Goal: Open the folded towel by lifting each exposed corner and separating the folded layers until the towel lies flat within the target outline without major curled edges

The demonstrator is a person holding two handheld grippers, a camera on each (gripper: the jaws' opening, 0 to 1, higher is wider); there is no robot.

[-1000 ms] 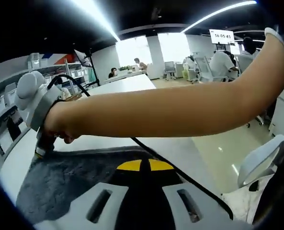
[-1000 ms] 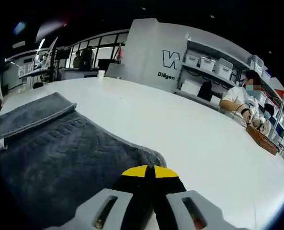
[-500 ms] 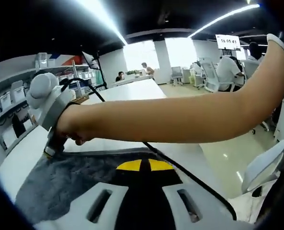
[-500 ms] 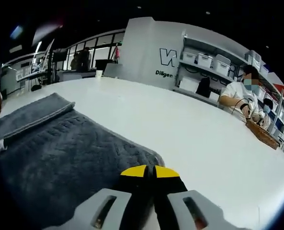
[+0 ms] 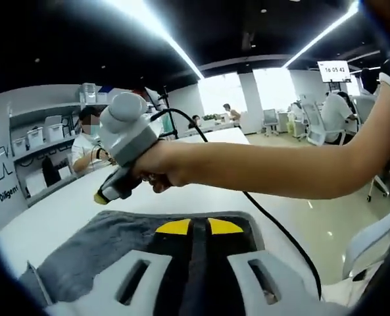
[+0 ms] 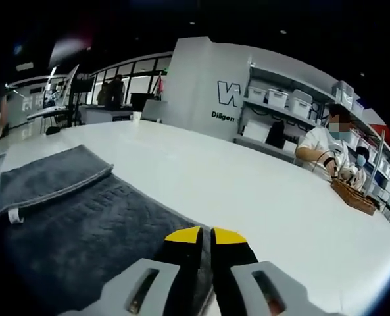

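A white table (image 6: 260, 197) fills the middle of the right gripper view and runs from the left edge toward the centre of the left gripper view. A dark grey towel (image 6: 83, 224) lies flat on it at the lower left of the right gripper view, with one folded layer on top at the far left. A basket (image 6: 354, 196) sits on the table at the right edge, in front of a seated person.

fuzzy matt grey cloth towel (image 6: 83, 224) on smooth, faintly glossy white table (image 6: 260, 191)
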